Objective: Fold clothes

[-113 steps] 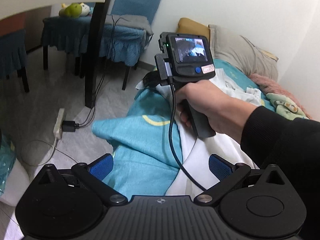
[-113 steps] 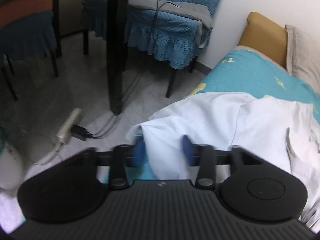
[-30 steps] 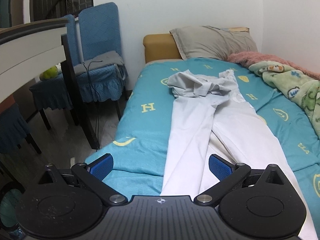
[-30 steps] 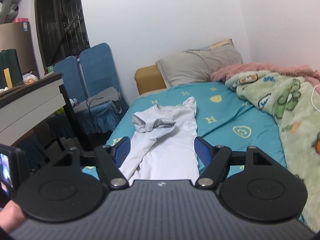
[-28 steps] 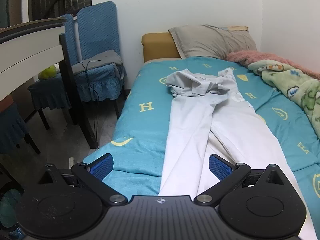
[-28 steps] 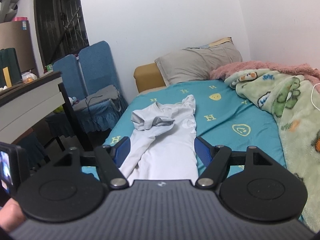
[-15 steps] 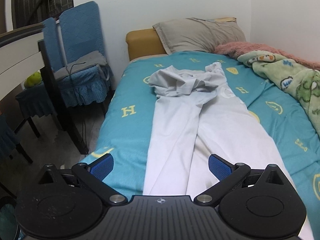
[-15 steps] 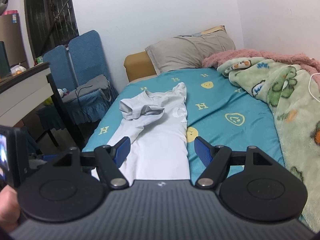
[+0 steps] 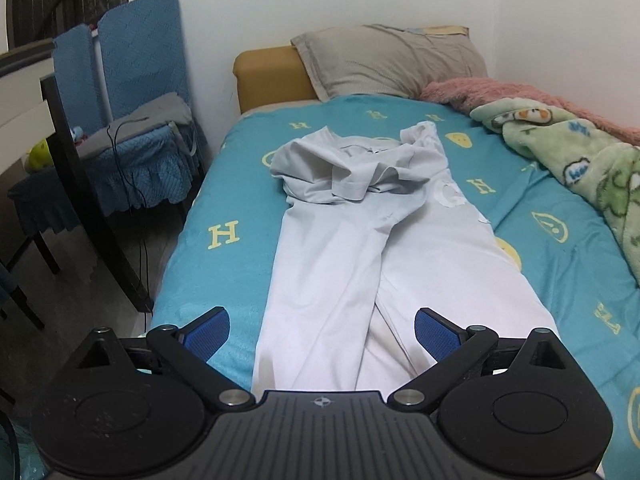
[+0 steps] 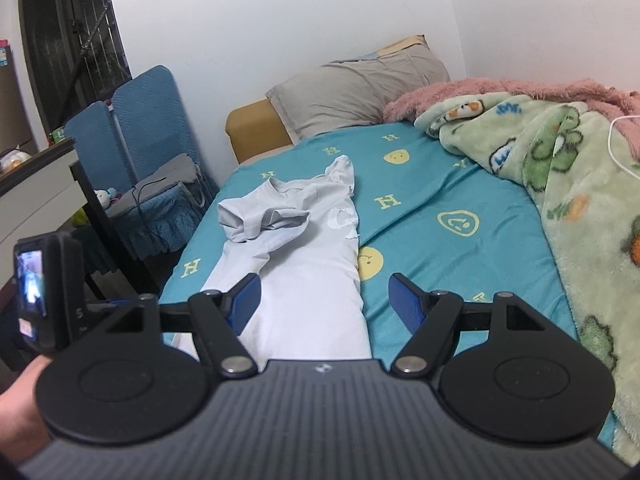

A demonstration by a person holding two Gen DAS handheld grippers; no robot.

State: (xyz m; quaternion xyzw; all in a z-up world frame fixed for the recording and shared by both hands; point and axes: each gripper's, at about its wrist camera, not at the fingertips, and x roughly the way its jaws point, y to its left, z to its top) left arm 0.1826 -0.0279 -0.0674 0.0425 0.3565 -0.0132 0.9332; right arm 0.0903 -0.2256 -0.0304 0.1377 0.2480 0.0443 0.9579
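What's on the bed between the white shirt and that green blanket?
Only bare teal bedsheet with yellow prints separates the white shirt from the green blanket; the right wrist view shows it best.

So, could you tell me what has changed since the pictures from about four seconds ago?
The right gripper has let go of the white shirt, and both grippers have pulled back and up. The left gripper is open as before. The shirt lies lengthwise on the bed, one sleeve crumpled.

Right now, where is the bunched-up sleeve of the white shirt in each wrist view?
Left wrist: bunched sleeve lies centre, above the middle, at the shirt's far end.
Right wrist: it lies left of centre, mid-height.
Shared landmark: the grey pillow at the bed's head.
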